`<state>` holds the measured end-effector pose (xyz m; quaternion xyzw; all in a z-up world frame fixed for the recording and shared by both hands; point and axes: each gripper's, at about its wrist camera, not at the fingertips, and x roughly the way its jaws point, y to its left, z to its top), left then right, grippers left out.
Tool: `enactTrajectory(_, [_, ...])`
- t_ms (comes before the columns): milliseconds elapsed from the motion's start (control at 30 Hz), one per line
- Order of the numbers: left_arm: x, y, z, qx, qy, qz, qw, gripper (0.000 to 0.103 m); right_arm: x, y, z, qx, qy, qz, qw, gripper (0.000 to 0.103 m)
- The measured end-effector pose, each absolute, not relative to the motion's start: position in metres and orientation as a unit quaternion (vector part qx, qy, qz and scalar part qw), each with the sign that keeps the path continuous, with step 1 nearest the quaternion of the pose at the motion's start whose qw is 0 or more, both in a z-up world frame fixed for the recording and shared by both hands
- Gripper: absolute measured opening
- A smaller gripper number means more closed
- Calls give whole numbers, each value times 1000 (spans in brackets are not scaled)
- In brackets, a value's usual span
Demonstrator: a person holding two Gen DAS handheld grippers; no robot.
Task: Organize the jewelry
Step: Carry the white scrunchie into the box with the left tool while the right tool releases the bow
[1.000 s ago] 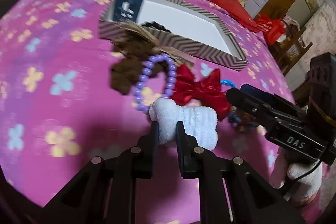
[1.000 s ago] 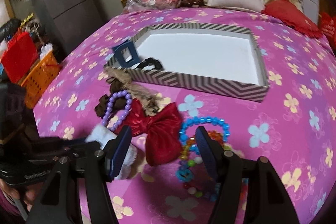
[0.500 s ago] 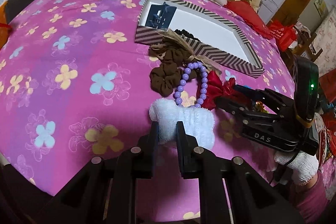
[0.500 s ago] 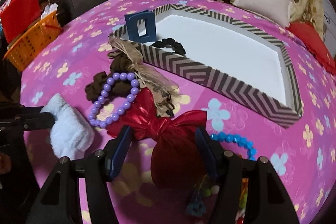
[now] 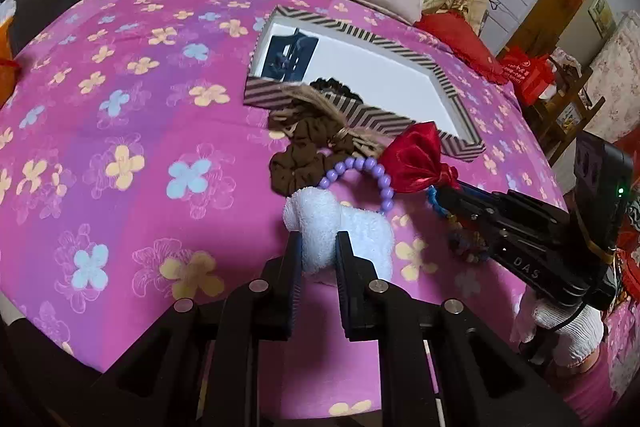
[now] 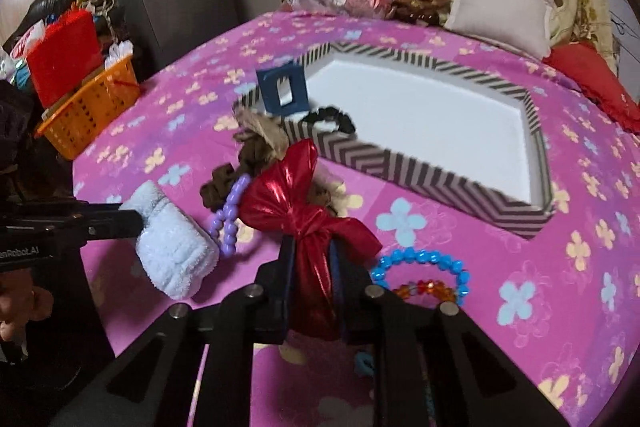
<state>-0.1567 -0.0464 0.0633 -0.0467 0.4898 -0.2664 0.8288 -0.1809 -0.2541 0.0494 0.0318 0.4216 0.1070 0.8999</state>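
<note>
On the pink flowered bed, right gripper (image 6: 310, 259) fingers are closing on the shiny red bow (image 6: 304, 203), pinching its knot. Left gripper (image 5: 318, 247) grips the fluffy white bow (image 5: 336, 223). Purple bracelet (image 6: 228, 223) lies between; chevron tray (image 6: 440, 179) at one o'clock.

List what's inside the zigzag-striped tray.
In the striped tray: a blue square frame standing in the near-left corner and a black scrunchie against the near wall. The remaining white floor is bare; the near wall hides a strip of it.
</note>
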Motion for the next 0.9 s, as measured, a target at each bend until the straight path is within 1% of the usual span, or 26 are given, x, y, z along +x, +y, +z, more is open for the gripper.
enactTrajectory(300, [-142, -54, 84, -63, 474, -276, 834, 18, -173, -267, 76, 67, 392, 95, 913, 17])
enactTrajectory(467, [-123, -64, 106, -52, 445, -272, 852, 18, -154, -279, 84, 88, 383, 77, 916, 17])
enactTrajectory(733, [-49, -78, 135, -59, 409, -233, 880, 18, -105, -292, 74, 125, 400, 69, 905, 17])
enactTrajectory(900, [7, -87, 133, -70, 421, -208, 880, 18, -62, -299, 67, 150, 416, 61, 895, 18])
